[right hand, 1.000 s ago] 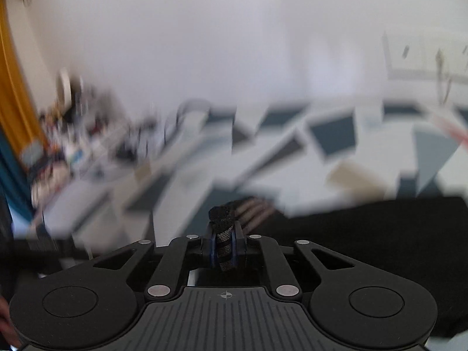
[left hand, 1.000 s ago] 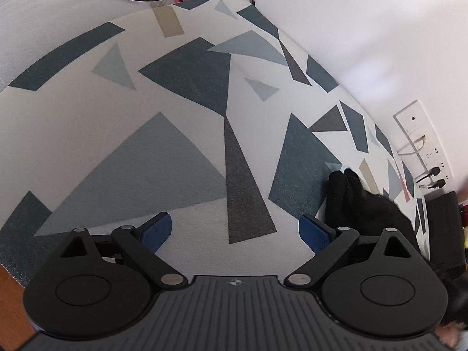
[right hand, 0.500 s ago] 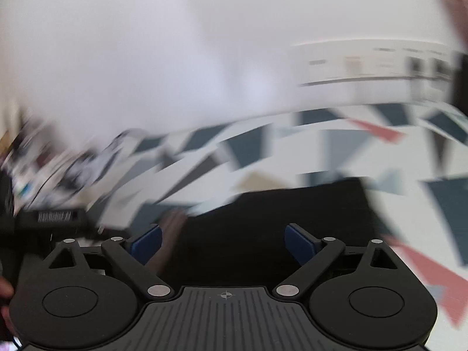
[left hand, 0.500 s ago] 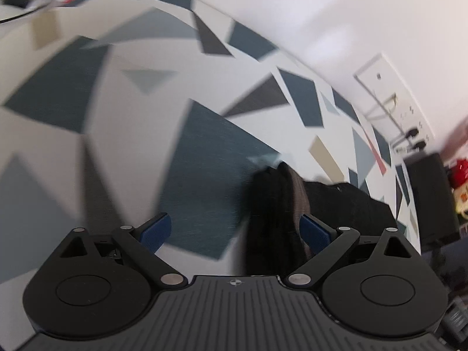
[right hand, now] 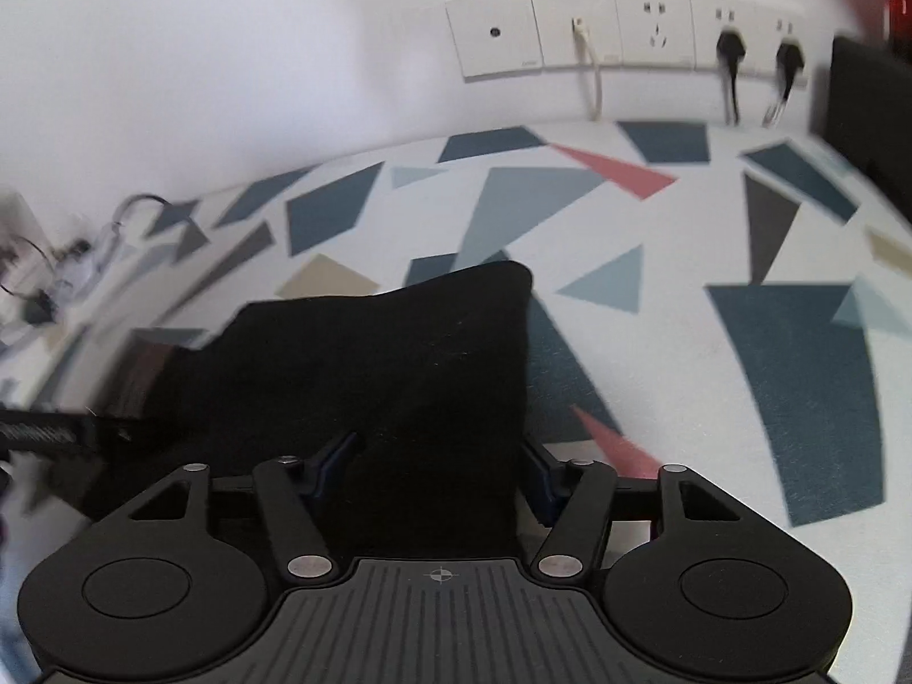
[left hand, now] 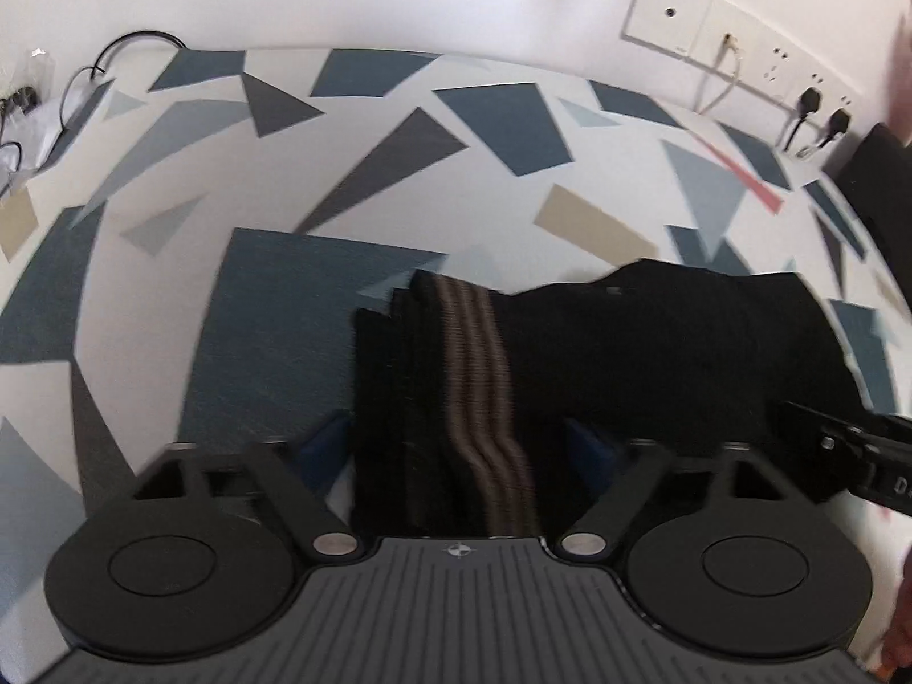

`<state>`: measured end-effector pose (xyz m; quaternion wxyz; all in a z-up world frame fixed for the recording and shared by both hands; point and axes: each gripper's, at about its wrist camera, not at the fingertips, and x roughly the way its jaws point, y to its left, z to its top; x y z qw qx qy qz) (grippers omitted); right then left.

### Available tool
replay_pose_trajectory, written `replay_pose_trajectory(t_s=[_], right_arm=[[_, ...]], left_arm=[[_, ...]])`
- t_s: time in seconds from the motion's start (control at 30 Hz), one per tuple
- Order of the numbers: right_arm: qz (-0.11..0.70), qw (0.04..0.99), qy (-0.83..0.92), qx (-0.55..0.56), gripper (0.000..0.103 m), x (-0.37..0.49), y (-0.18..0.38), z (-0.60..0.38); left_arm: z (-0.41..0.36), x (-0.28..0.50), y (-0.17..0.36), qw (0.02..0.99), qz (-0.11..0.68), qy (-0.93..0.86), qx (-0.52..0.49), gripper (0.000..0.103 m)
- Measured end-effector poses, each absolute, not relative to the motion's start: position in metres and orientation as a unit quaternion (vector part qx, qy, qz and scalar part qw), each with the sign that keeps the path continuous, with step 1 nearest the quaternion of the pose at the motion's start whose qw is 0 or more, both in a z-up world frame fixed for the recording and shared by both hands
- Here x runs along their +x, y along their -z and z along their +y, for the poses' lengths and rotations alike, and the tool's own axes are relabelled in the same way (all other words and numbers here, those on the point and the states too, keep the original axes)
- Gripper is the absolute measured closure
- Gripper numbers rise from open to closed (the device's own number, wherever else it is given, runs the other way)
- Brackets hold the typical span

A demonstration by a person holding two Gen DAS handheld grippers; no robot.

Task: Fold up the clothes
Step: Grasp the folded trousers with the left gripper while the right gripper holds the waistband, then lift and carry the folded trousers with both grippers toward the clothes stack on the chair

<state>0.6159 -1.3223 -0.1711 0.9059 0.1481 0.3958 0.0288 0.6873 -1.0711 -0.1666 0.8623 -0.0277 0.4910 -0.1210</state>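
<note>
My left gripper (left hand: 456,444) and right gripper (right hand: 436,464) both straddle the folded black garment (left hand: 655,353), jaws closing, pads not yet pressing. It lies mid-table (left hand: 142,285), bare patterned cloth all round, the wall sockets (right hand: 627,28) well behind. A second ago my right pinched a fold; now it's let go. Brown ribbed stripes (left hand: 484,399) edge the knit.

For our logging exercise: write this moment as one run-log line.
task: fold clothes | left hand-held gripper: closing over striped end of black garment | right hand-held gripper: closing over its plain end | surface: patterned mat
</note>
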Motion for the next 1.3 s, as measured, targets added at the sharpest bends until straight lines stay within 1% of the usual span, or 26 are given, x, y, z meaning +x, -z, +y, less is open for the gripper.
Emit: replay_pose_trajectory(t_s=[0.03,0.1,0.13,0.17,0.2,0.23,0.27,0.3,0.33,0.37,0.4,0.43,0.47,0.5,0.53,0.57,0.63,0.7,0.73,0.77,0.8,0.83,0.9,0.97,1.07,1.3], right_arm=[[0.396,0.904,-0.033,0.158,0.042,0.617,0.169,-1.328],[0.387,0.906,-0.034,0.166,0.019,0.620,0.164,-1.336],[0.380,0.910,-0.031,0.165,0.016,0.621,0.162,-1.340],[0.372,0.913,-0.028,0.165,0.017,0.622,0.161,-1.344],[0.374,0.911,-0.030,0.169,0.026,0.626,0.162,-1.348],[0.377,0.909,-0.033,0.173,0.030,0.630,0.165,-1.351],[0.386,0.904,-0.043,0.177,0.043,0.634,0.169,-1.353],[0.395,0.899,-0.054,0.181,0.051,0.637,0.172,-1.354],[0.394,0.901,-0.065,0.172,0.055,0.636,0.171,-1.353],[0.393,0.902,-0.076,0.163,0.064,0.635,0.170,-1.352],[0.397,0.902,-0.082,0.152,0.064,0.636,0.170,-1.350],[0.398,0.902,-0.088,0.144,0.063,0.637,0.168,-1.350],[0.400,0.901,-0.092,0.142,0.059,0.639,0.168,-1.353],[0.402,0.900,-0.096,0.140,0.051,0.640,0.167,-1.355],[0.401,0.900,-0.097,0.141,0.047,0.642,0.166,-1.358],[0.403,0.899,-0.102,0.140,0.043,0.644,0.167,-1.360],[0.410,0.895,-0.111,0.135,0.042,0.647,0.170,-1.362],[0.406,0.898,-0.124,0.116,0.041,0.648,0.171,-1.356],[0.408,0.897,-0.133,0.108,0.044,0.649,0.170,-1.351],[0.409,0.896,-0.142,0.101,0.060,0.650,0.170,-1.347],[0.410,0.895,-0.151,0.094,0.065,0.651,0.170,-1.343],[0.410,0.894,-0.156,0.095,0.069,0.652,0.168,-1.341],[0.407,0.892,-0.168,0.103,0.081,0.655,0.165,-1.340],[0.396,0.890,-0.186,0.127,0.084,0.656,0.159,-1.342],[0.369,0.894,-0.220,0.124,0.086,0.654,0.143,-1.327],[0.322,0.890,-0.310,0.091,0.086,0.654,0.096,-1.256]], left_arm=[[-1.070,0.687,0.166,0.859,0.497,0.116,-0.040,0.031],[-1.068,0.683,0.165,0.857,0.501,0.107,-0.061,0.032],[-1.069,0.680,0.165,0.858,0.499,0.105,-0.059,0.035],[-1.072,0.678,0.165,0.859,0.499,0.105,-0.050,0.036],[-1.075,0.675,0.164,0.859,0.500,0.105,-0.043,0.037],[-1.077,0.675,0.164,0.857,0.502,0.103,-0.043,0.040],[-1.078,0.675,0.163,0.855,0.507,0.101,-0.047,0.045],[-1.078,0.675,0.162,0.851,0.513,0.098,-0.056,0.047],[-1.079,0.675,0.161,0.847,0.519,0.094,-0.064,0.048],[-1.079,0.673,0.160,0.845,0.523,0.088,-0.066,0.048],[-1.079,0.672,0.160,0.844,0.526,0.083,-0.067,0.047],[-1.079,0.670,0.161,0.844,0.527,0.076,-0.067,0.041],[-1.078,0.669,0.161,0.844,0.528,0.068,-0.066,0.029],[-1.077,0.668,0.163,0.845,0.528,0.053,-0.066,0.022],[-1.075,0.668,0.165,0.846,0.527,0.039,-0.069,0.014],[-1.074,0.667,0.166,0.848,0.525,0.027,-0.071,0.014],[-1.076,0.664,0.167,0.853,0.517,0.018,-0.071,0.014],[-1.082,0.662,0.167,0.860,0.506,0.013,-0.061,0.023],[-1.086,0.661,0.166,0.864,0.500,0.015,-0.058,0.043],[-1.089,0.661,0.163,0.864,0.500,0.019,-0.064,0.061],[-1.092,0.660,0.160,0.863,0.500,0.020,-0.069,0.065],[-1.094,0.659,0.156,0.863,0.501,0.011,-0.064,0.072],[-1.089,0.655,0.149,0.866,0.495,-0.002,-0.065,0.077],[-1.076,0.648,0.143,0.868,0.489,-0.013,-0.086,0.079],[-1.057,0.630,0.128,0.876,0.470,-0.032,-0.106,0.081],[-0.993,0.574,0.077,0.902,0.390,-0.112,-0.146,0.081]])
